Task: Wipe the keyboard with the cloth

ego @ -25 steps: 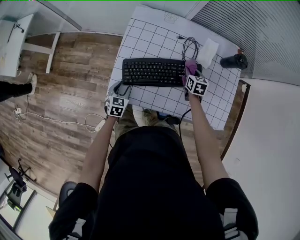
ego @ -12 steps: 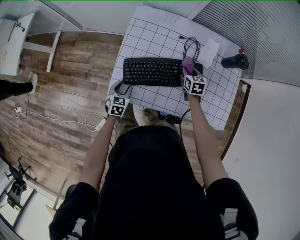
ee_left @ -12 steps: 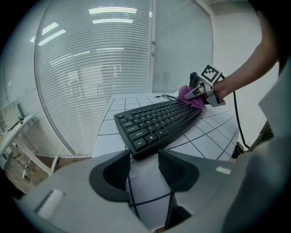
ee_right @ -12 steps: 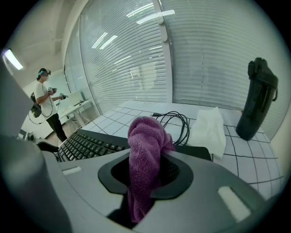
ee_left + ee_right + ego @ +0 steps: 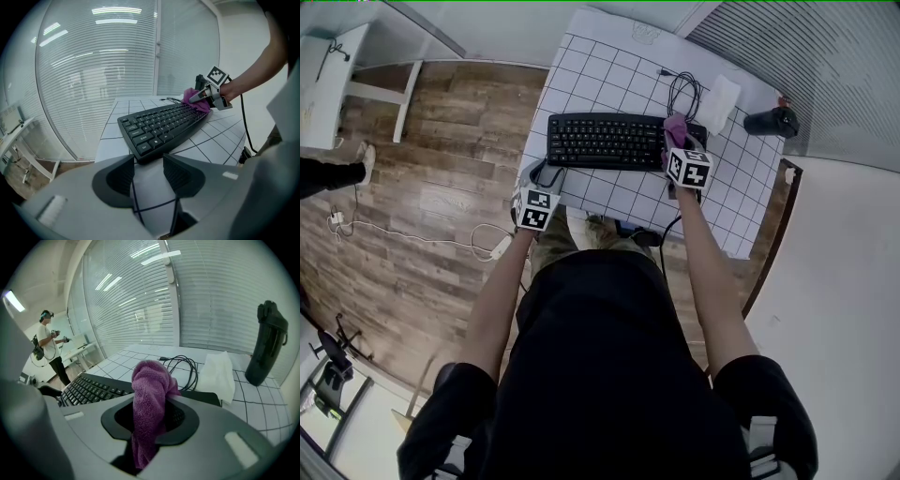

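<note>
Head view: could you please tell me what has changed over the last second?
The right gripper, shut on the purple cloth, edged slightly to the left over the right end of the keyboard. The left gripper stayed open and empty at the keyboard's near left corner. The keyboard, the cable and the white cloth did not move.

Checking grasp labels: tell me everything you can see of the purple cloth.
The purple cloth looks like soft looped terry fabric, bunched into a rounded wad. The right gripper is shut on it. The jaws pinch its middle, the wad bulges out past their tips, and a tail hangs down behind them. In the head view it sits at the right end of the black keyboard, apparently resting on the keys there. No dirt or wet patch is visible on it.
</note>
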`<state>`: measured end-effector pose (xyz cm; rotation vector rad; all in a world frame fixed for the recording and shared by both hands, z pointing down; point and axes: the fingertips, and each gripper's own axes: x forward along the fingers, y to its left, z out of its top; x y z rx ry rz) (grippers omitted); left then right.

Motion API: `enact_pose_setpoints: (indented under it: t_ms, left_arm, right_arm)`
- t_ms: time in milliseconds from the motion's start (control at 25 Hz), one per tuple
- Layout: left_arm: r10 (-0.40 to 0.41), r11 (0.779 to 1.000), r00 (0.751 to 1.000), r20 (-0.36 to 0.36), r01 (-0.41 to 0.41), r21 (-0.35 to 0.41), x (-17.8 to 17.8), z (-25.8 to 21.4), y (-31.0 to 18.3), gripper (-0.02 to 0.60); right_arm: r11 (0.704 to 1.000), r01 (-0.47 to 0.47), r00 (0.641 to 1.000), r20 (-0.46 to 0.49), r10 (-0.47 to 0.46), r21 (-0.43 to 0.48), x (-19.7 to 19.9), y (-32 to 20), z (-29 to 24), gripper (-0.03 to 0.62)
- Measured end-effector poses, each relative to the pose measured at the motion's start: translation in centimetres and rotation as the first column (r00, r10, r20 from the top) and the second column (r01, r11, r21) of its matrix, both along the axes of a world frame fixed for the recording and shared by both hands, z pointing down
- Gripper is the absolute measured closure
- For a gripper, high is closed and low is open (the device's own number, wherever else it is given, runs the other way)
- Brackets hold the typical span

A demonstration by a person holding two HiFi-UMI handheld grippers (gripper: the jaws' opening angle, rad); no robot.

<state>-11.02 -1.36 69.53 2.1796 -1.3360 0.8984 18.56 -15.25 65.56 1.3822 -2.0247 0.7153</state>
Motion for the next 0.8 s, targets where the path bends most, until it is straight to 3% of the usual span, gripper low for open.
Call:
enact_pose_setpoints:
  t_ms: [160,400,800]
  left_arm:
    - [0.0,1.0,1.0,0.0,0.0,0.002,0.0,0.1,0.1,0.41]
    - [0.001,1.0,1.0,-0.004,-0.001,-0.003,0.1,0.1,0.0,0.41]
    - [0.001,1.0,1.0,0.002,-0.001,0.001,0.1,0.1,0.1,0.408]
  right_arm:
    - [0.995,0.103,0.994,-0.017,-0.103,0.0,-2.7,0.6,0.1,0.49]
    - [0.998,0.057,0.998,0.012,-0.057,-0.005,-3.8,0.2,0.4,0.49]
    - [0.99,0.143,0.989,-0.047,-0.142,0.011,-5.3,0.7,0.2,0.491]
